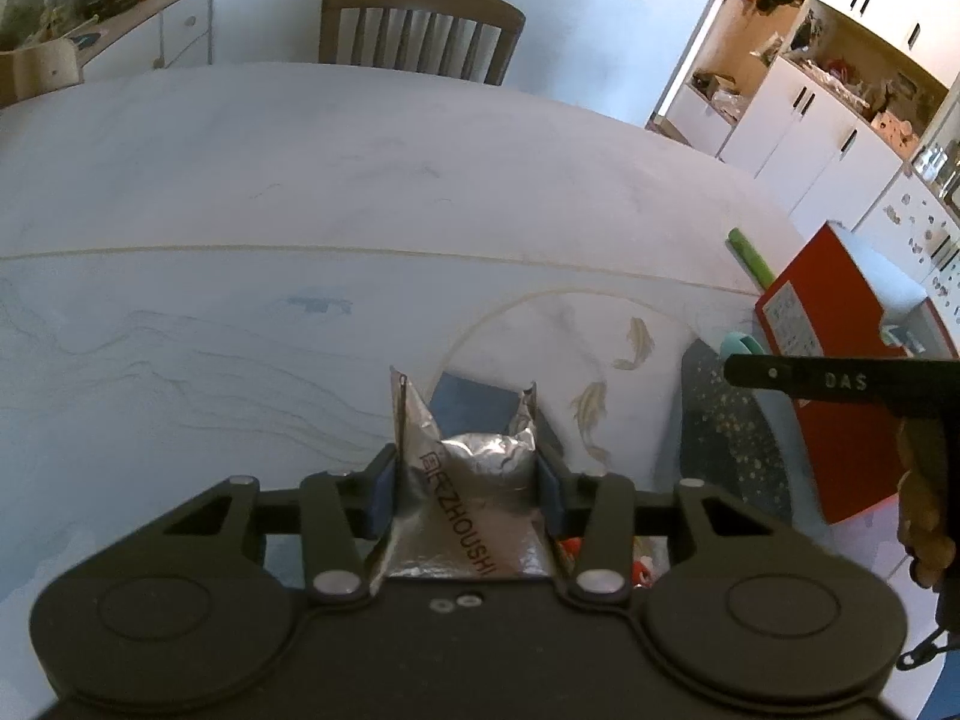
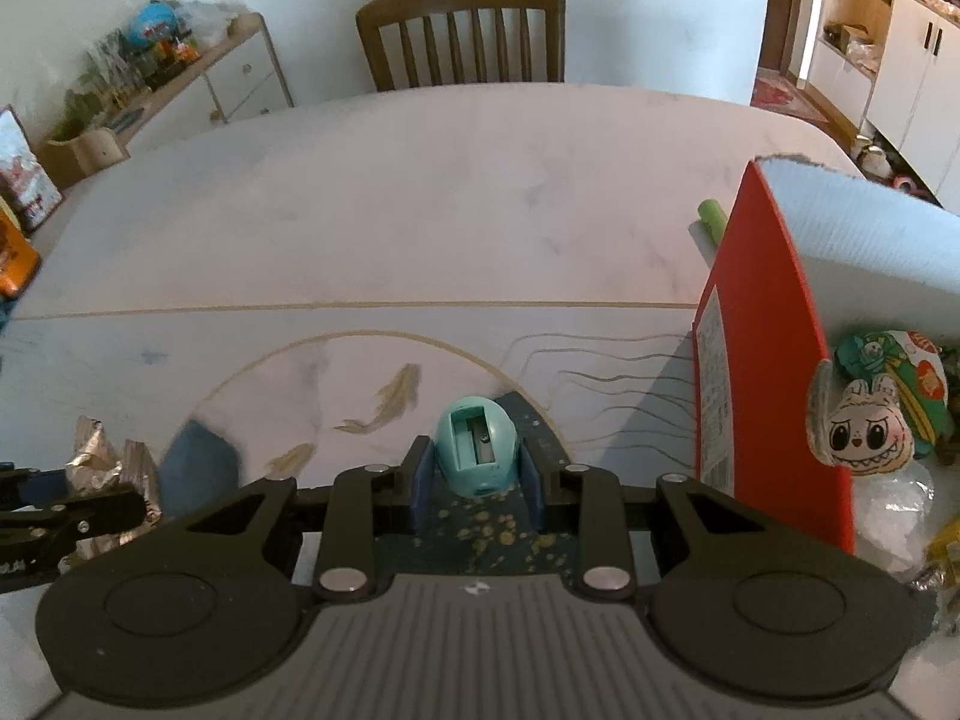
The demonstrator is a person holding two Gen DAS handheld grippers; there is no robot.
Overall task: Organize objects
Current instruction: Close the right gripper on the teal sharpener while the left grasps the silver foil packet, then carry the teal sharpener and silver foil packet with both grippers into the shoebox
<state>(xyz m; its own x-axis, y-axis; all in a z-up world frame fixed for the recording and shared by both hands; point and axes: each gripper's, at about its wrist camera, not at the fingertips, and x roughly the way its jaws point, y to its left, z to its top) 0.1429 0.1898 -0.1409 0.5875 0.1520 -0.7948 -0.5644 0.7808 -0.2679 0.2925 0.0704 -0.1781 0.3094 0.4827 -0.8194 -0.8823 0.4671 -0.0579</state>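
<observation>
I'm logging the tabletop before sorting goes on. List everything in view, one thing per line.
silver foil packet: one, silver with dark lettering, between the left claw's fingers
pencil sharpener: one, teal, egg-shaped, between the right claw's fingers
red box: one, red with white inside, open, on the table's right side
green tube: one, green, on the table behind the red box
dark speckled pouch: one, dark with gold specks, lying under the sharpener
toothy rabbit-eared figure: one, white, inside the red box
table: one, pale with fish drawings
chair: one, brown wood, at the far edge
left claw: black, shut on the packet
right claw: black, shut on the sharpener
</observation>
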